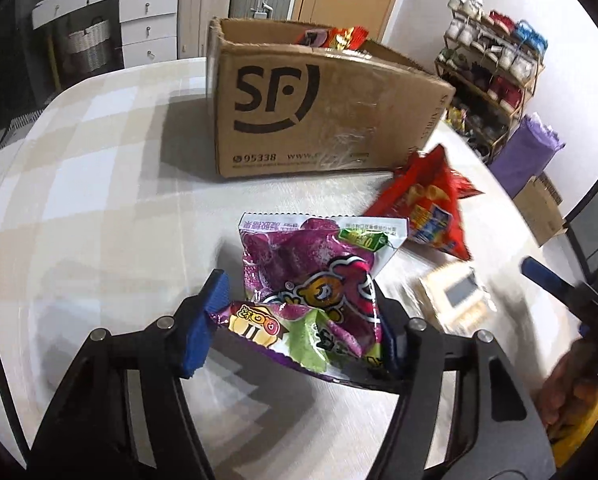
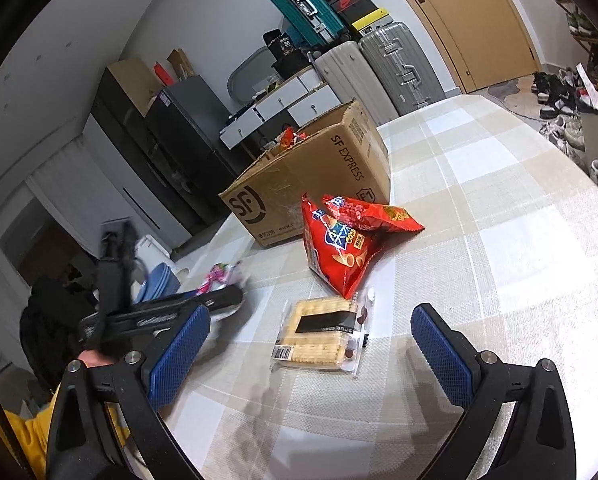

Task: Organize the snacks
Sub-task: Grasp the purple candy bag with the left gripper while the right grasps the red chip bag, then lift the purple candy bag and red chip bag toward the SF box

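My left gripper [image 1: 299, 308] is shut on a purple snack bag [image 1: 311, 276], holding its lower end above the table in front of the open SF cardboard box [image 1: 319, 116]. Red snack packs [image 1: 339, 38] lie inside the box. A red chip bag [image 1: 427, 200] lies right of the purple bag, near the box; it also shows in the right wrist view [image 2: 339, 248], with a second red pack [image 2: 371, 214] on it. My right gripper [image 2: 311, 336] is open and empty, just before a clear pack of crackers [image 2: 319, 340], which also shows blurred in the left wrist view [image 1: 455, 296].
The table has a beige checked cloth [image 2: 479, 240]. Suitcases [image 2: 395, 64], drawers [image 1: 147, 20] and a door stand behind. A shoe rack [image 1: 491, 64] and a purple roll [image 1: 523, 152] stand right of the table. The left gripper shows in the right wrist view [image 2: 171, 308].
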{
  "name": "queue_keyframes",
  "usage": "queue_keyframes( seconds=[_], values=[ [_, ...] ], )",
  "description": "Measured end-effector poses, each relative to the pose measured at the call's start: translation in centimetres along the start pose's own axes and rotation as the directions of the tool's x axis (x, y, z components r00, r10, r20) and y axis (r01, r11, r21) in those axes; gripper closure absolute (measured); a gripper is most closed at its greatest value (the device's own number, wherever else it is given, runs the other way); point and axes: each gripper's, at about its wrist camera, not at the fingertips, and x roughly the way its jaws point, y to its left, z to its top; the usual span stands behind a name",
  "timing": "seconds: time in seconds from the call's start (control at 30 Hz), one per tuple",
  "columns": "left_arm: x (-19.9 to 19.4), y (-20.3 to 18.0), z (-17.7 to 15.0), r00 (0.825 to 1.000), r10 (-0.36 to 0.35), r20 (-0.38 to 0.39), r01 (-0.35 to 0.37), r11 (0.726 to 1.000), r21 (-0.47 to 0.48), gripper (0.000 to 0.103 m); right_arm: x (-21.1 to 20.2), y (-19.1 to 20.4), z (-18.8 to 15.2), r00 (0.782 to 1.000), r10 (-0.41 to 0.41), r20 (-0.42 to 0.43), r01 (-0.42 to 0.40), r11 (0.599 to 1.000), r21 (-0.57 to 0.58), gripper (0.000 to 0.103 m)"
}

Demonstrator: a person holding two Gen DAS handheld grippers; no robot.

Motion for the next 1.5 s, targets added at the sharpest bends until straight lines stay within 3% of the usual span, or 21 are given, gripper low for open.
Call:
queue_keyframes(
  seconds=[0.27, 0.37, 0.43, 0.6, 0.7, 0.77, 0.9, 1.0, 1.07, 1.5],
  values=[
    [-3.0, 0.8, -3.9, 0.998, -0.054, 0.024, 0.055, 0.998, -0.035, 0.04, 4.5, 0.8, 4.1, 0.989, -0.053, -0.138, 0.04, 0.995, -0.097, 0.001],
    [-4.0, 1.1, -5.4, 0.996, -0.085, 0.037, 0.087, 0.995, -0.057, 0.04, 7.7, 1.1, 5.5, 0.97, -0.084, -0.229, 0.051, 0.988, -0.146, 0.001],
    [-4.3, 1.5, -6.4, 0.995, -0.084, 0.045, 0.086, 0.995, -0.054, 0.04, 9.5, 1.3, 6.2, 0.959, -0.144, -0.243, 0.098, 0.977, -0.19, 0.001],
    [-4.9, 2.5, -6.6, 0.992, -0.114, 0.045, 0.117, 0.99, -0.075, 0.04, 12.6, 1.7, 6.7, 0.936, -0.184, -0.301, 0.111, 0.964, -0.244, 0.003],
    [-5.2, 2.6, -8.0, 0.989, -0.145, 0.039, 0.148, 0.985, -0.088, 0.04, 13.8, 2.0, 6.8, 0.929, -0.197, -0.313, 0.114, 0.957, -0.266, 0.015],
    [-5.7, 2.4, -8.5, 0.988, -0.148, 0.044, 0.151, 0.985, -0.082, 0.04, 14.6, 2.1, 6.5, 0.918, -0.233, -0.322, 0.135, 0.944, -0.3, 0.033],
    [-5.8, 2.6, -8.6, 0.986, -0.158, 0.044, 0.162, 0.982, -0.094, 0.04, 14.9, 2.8, 5.9, 0.905, -0.282, -0.32, 0.152, 0.915, -0.375, 0.039],
    [-6.0, 2.5, -9.4, 0.987, -0.153, 0.045, 0.157, 0.982, -0.102, 0.04, 14.7, 3.3, 5.4, 0.908, -0.265, -0.325, 0.122, 0.909, -0.398, 0.043],
    [-5.6, 2.3, -9.5, 0.987, -0.154, 0.048, 0.158, 0.982, -0.106, 0.04, 14.4, 3.7, 5.1, 0.913, -0.255, -0.32, 0.104, 0.901, -0.422, 0.051],
    [-7.1, 1.4, -10.9, 0.985, -0.161, 0.069, 0.168, 0.98, -0.106, 0.04, 11.8, 3.9, 6.3, 0.941, -0.15, -0.305, 0.056, 0.953, -0.296, 0.064]
  ],
)
